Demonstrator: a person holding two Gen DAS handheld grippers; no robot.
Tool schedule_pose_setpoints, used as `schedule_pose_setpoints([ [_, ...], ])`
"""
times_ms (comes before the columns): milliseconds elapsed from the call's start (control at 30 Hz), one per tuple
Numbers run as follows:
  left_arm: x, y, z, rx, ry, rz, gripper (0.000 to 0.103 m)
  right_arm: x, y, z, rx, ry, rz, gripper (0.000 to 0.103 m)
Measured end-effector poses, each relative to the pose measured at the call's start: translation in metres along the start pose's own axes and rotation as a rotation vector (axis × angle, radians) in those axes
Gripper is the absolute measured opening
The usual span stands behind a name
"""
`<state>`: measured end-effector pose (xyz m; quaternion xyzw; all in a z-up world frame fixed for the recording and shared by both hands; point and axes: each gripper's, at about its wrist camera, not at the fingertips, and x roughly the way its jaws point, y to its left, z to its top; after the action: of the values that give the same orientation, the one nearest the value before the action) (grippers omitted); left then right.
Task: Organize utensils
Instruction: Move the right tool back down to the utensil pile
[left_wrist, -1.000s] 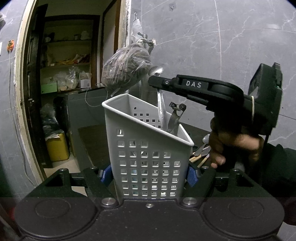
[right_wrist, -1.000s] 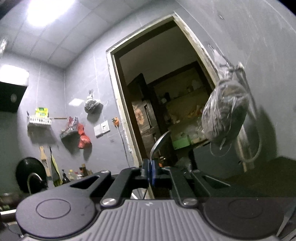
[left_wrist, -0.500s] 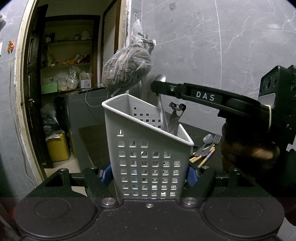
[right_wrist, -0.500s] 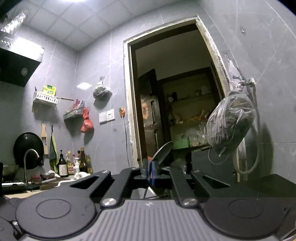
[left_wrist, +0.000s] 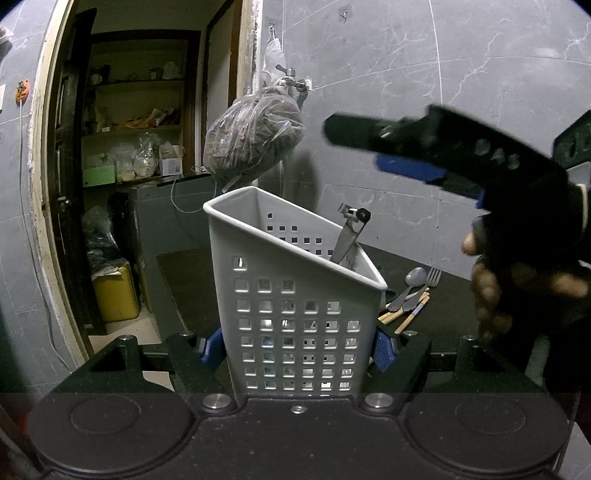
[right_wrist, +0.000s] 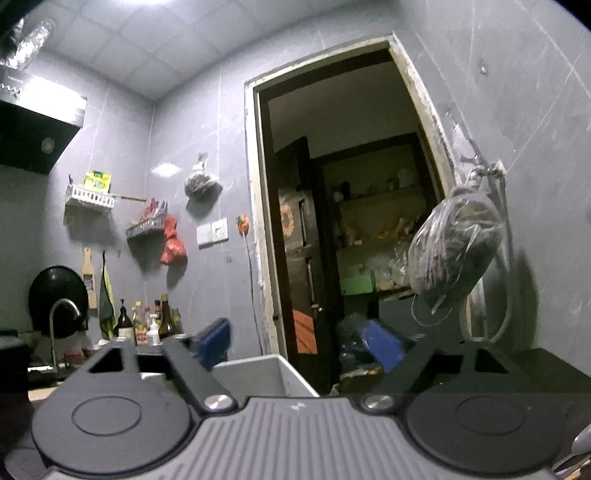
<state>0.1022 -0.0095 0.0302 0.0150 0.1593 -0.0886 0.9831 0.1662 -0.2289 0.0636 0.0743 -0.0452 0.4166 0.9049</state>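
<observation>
Plainly, holder: a white plastic utensil caddy (left_wrist: 295, 317) with square holes in its walls and a slanted rim, standing upright between the blue pads of the left gripper (left_wrist: 297, 341).
Left gripper: both blue pads press the caddy's side walls, so it is clamped on the caddy.
Caddy contents: a metal tool (left_wrist: 349, 240) with a black knob at its top leans against the right inner wall; what else lies lower inside cannot be made out.
Right gripper: seen from the left wrist view as a blurred black body with a blue pad (left_wrist: 410, 166), above and right of the caddy; in its own view the right gripper (right_wrist: 303, 343) has its fingers spread wide with nothing between them.
Loose utensils: a spoon (left_wrist: 408, 286), a fork (left_wrist: 424, 288) and wooden chopsticks (left_wrist: 406, 315) lie together on the dark counter (left_wrist: 443, 306) behind the caddy's right corner, partly hidden by it.
Hard to see: the person's hand (left_wrist: 517, 288) on the right gripper is dark and motion-blurred.
Surroundings: a plastic bag (left_wrist: 251, 142) hangs from a wall tap above the caddy; an open doorway (left_wrist: 129, 166) with cluttered shelves lies to the left.
</observation>
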Motion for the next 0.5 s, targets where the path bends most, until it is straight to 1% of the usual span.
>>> schedule_pose_setpoints([
  [133, -0.001, 0.000, 0.000, -0.001, 0.000, 0.000, 0.076, -0.014, -0.001, 0.007, -0.005, -0.038, -0.052, 0.102],
  [233, 0.000, 0.000, 0.000, -0.002, 0.000, -0.001, 0.076, -0.027, -0.005, 0.011, 0.000, -0.064, -0.110, 0.103],
  [367, -0.001, -0.002, 0.000, -0.005, 0.000, -0.002, 0.076, -0.047, -0.012, 0.013, 0.009, -0.082, -0.246, 0.103],
  [500, -0.001, -0.002, 0.000, -0.004, 0.000, -0.002, 0.076, -0.061, -0.025, 0.008, 0.057, -0.045, -0.421, 0.103],
])
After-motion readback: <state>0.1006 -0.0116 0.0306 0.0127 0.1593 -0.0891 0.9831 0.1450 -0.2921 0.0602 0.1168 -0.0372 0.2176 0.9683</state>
